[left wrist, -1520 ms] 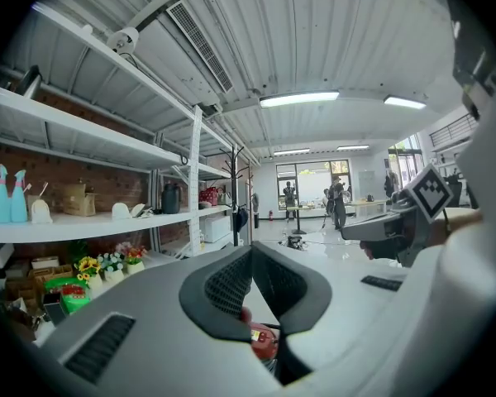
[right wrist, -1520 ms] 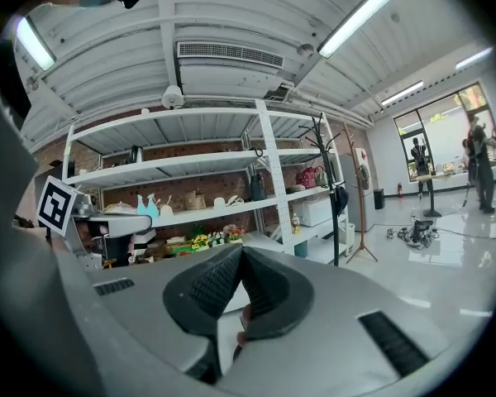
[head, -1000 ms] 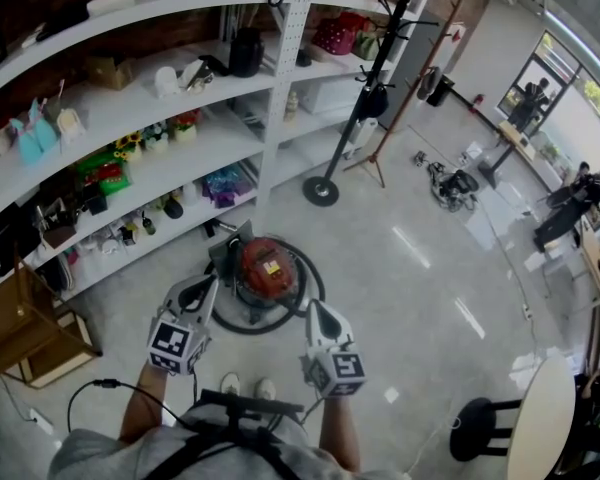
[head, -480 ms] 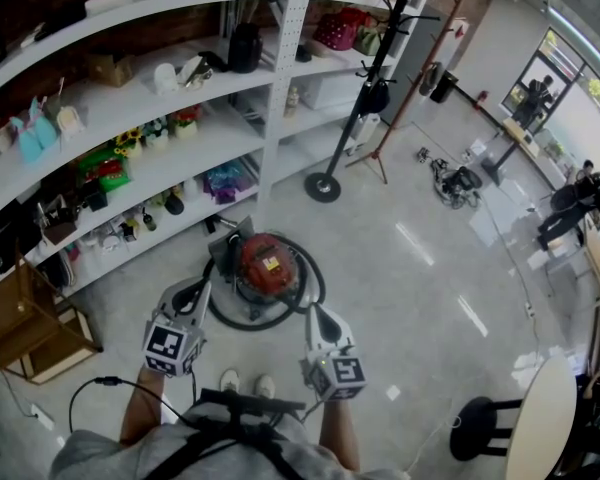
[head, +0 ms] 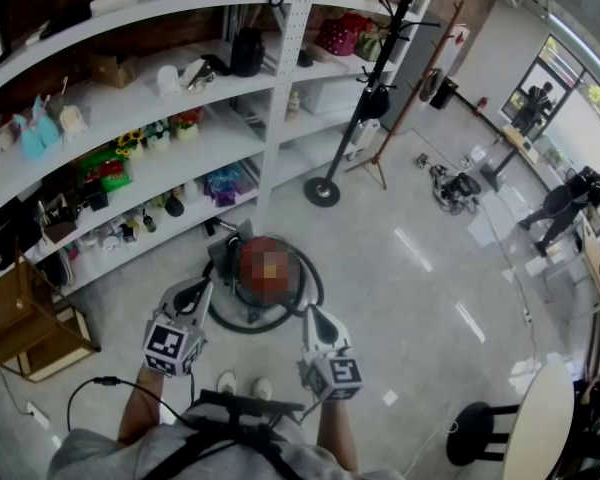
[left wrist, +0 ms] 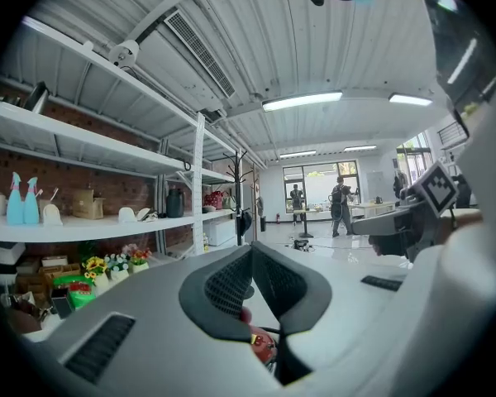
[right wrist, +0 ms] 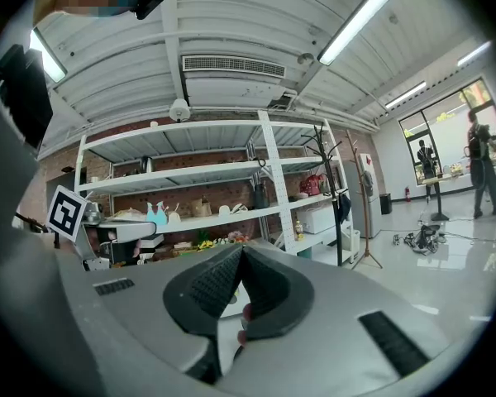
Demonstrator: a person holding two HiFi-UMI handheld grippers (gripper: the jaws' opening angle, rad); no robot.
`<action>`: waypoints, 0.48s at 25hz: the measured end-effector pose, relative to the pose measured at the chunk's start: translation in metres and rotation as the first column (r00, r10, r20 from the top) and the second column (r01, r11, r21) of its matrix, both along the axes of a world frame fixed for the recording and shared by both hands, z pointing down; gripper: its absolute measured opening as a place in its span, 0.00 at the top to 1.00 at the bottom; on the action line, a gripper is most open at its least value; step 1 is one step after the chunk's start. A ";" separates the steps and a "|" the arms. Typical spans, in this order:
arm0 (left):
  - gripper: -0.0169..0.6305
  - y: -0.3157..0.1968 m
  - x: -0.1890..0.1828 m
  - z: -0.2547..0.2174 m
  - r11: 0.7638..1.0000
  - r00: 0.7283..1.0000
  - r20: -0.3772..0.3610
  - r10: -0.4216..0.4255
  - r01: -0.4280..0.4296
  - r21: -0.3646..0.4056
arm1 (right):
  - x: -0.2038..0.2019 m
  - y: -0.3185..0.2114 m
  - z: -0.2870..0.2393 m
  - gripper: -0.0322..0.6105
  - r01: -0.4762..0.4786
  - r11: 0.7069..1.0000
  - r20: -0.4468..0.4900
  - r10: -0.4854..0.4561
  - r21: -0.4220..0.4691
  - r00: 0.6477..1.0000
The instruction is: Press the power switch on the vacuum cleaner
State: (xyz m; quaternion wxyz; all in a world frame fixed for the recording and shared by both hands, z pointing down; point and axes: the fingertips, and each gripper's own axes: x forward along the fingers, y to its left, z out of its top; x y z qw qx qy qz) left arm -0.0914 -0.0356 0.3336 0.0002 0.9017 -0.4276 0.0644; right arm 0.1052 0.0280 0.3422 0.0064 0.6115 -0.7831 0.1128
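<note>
The red canister vacuum cleaner [head: 245,273] stands on the floor in front of my feet in the head view, with its black hose [head: 250,326] looped around it. My left gripper [head: 202,288] hovers just left of the canister, shut and holding nothing. My right gripper [head: 311,314] hangs at the canister's near right, also shut and holding nothing. In the left gripper view the fingertips [left wrist: 252,248] meet, and a bit of the red vacuum cleaner [left wrist: 263,346] shows below them. The right gripper [right wrist: 242,251] view shows its tips touching, pointed at the shelves.
White shelving [head: 180,158] full of small items runs along the left. A coat stand [head: 322,190] rises behind the vacuum. A wooden crate [head: 25,328] sits at the left, a floor cable [head: 90,388] near my feet, a stool [head: 475,433] and round table [head: 540,418] at the right. A person [head: 565,203] walks far right.
Both grippers drew slightly back toward me and stayed shut. The vacuum has not moved. The distant person at the right walked on.
</note>
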 end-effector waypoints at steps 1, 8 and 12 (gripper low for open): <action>0.96 0.000 -0.001 0.000 1.000 1.000 -0.001 -0.001 0.001 -0.003 | -0.001 0.000 0.000 0.93 0.003 1.000 -0.002 -0.003 -0.001 1.000; 0.96 0.002 -0.002 0.001 1.000 1.000 0.010 -0.008 0.008 -0.004 | -0.003 0.001 0.003 0.93 0.015 1.000 0.007 -0.015 0.002 1.000; 0.96 0.003 -0.001 0.004 1.000 1.000 0.018 -0.001 0.002 -0.003 | -0.002 0.001 0.006 0.93 0.009 1.000 0.011 -0.009 0.000 1.000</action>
